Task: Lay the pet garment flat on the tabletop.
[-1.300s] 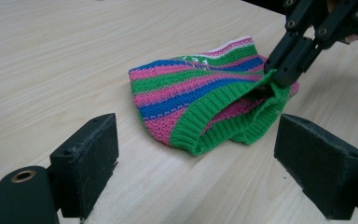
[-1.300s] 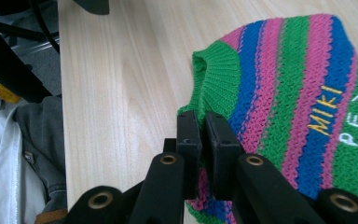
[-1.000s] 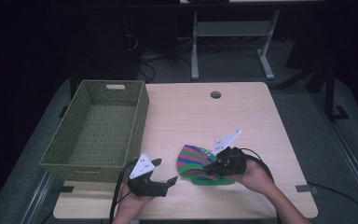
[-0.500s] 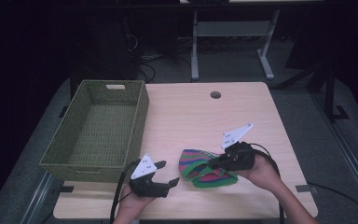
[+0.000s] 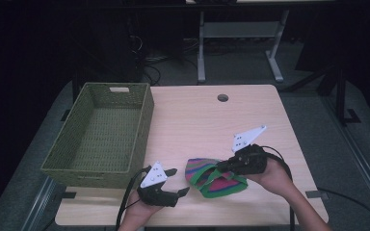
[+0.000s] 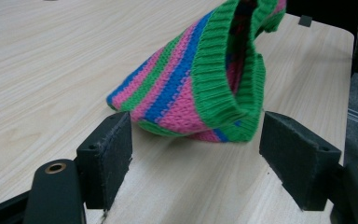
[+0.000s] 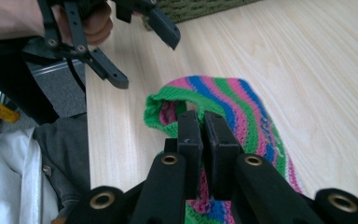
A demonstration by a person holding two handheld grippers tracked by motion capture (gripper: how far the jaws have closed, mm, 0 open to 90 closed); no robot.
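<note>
A knit hat (image 5: 213,179) striped green, pink and blue lies near the table's front edge. My right gripper (image 5: 220,166) is shut on its green ribbed rim (image 7: 168,100) and holds that edge raised, so the hat's mouth (image 6: 242,56) gapes. My left gripper (image 5: 179,181) rests low on the table just left of the hat, open. Its jaws have just been closing a little, and the pads (image 6: 109,154) touch nothing. The hat's lower edge (image 6: 186,121) lies just ahead of them. In the right gripper view the left gripper (image 7: 147,63) stands open beyond the hat.
A green woven basket (image 5: 143,115) stands empty at the table's left. The wooden table (image 5: 197,120) has a round cable hole (image 5: 222,97) near its far edge. Desk legs and cables fill the dark floor behind.
My right gripper has risen and drawn a little to the right, pulling the hat's rim up off the table. The left hand has stayed where it was.
</note>
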